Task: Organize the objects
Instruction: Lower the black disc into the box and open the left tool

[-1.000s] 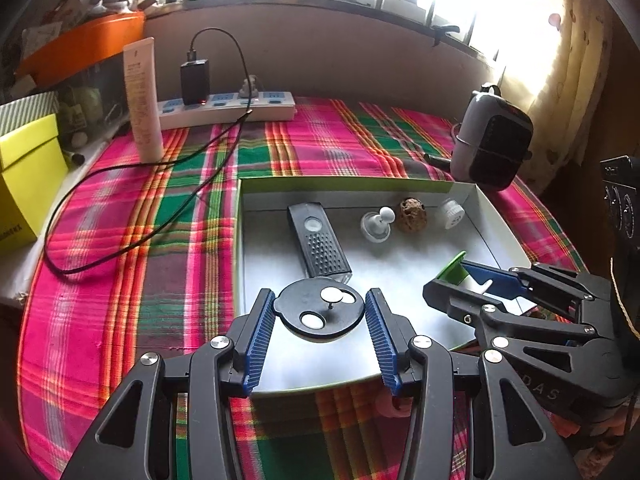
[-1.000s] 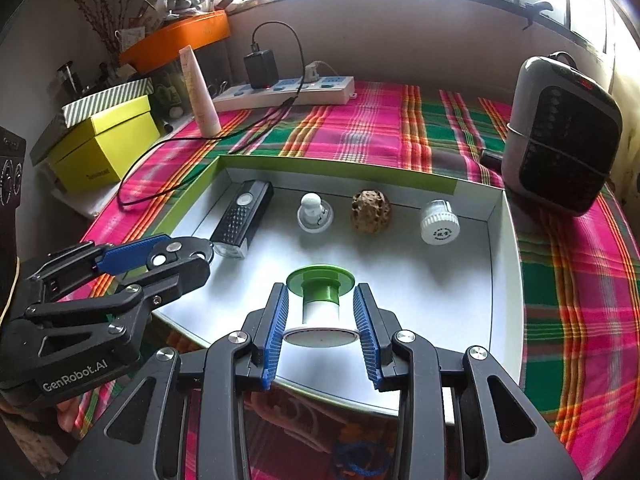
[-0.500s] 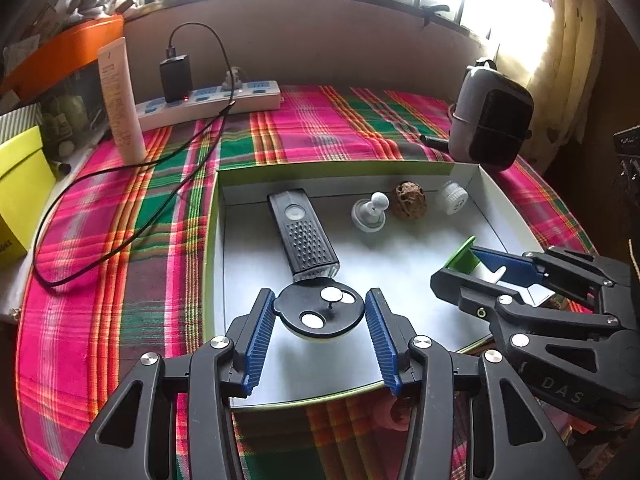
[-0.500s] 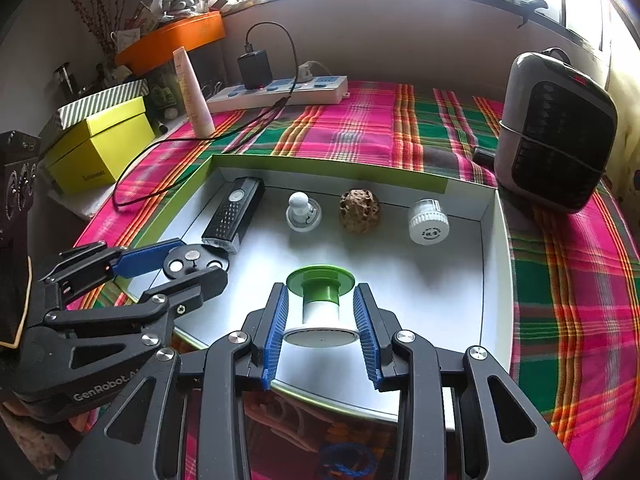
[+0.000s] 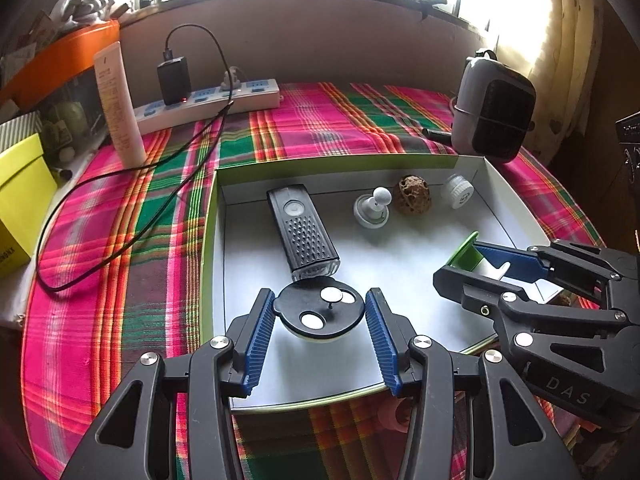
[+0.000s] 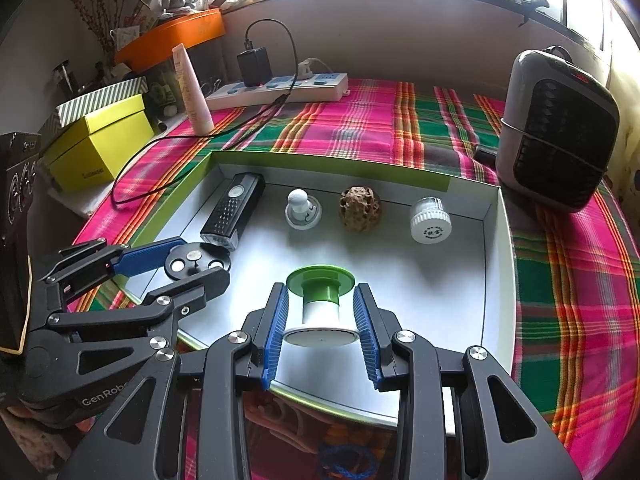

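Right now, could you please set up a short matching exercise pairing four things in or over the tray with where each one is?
Things:
1. black disc
2. green-topped spool
3. black flashlight
4. white ribbed cap

Places:
A. back right of the tray
B. between the left gripper jaws
C. back left of the tray
D. between the right gripper jaws

Pairs: 1-B, 2-D, 3-C, 4-A

Both tools match: the left black plastic two-finger gripper (image 5: 320,312) and the right black plastic two-finger gripper (image 6: 320,312) show ribbed blue pads, silver round screws, triangular cut-outs; white "GenRobot" lettering marks the left one's side.
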The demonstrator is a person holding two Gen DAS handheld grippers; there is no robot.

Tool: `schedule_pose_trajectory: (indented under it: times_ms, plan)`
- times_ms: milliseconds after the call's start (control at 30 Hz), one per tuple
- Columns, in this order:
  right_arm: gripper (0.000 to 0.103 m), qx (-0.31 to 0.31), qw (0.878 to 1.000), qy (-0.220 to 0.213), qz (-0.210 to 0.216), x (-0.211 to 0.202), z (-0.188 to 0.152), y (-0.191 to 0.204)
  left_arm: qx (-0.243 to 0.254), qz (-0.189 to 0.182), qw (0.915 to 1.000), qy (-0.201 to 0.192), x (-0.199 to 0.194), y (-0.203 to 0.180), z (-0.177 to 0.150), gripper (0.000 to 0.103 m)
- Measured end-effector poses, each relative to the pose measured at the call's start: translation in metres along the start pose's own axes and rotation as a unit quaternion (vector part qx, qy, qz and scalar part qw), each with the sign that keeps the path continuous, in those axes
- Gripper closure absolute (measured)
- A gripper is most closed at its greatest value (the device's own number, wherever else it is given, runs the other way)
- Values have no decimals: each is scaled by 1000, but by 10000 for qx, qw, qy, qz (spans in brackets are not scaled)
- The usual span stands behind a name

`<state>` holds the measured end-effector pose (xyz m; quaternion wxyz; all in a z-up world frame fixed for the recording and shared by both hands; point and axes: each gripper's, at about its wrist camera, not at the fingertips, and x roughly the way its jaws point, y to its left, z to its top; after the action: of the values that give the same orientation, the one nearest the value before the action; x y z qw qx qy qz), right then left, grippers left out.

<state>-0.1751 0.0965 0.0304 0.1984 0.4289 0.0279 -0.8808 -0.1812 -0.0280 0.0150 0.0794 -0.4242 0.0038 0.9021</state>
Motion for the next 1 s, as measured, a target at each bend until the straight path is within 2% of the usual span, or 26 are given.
schedule_pose_trajectory:
  times_ms: [1000]
  plan:
    - [68, -21, 10000, -44, -1, -4, 1, 1, -29, -34, 10000, 25, -3, 2, 0, 57]
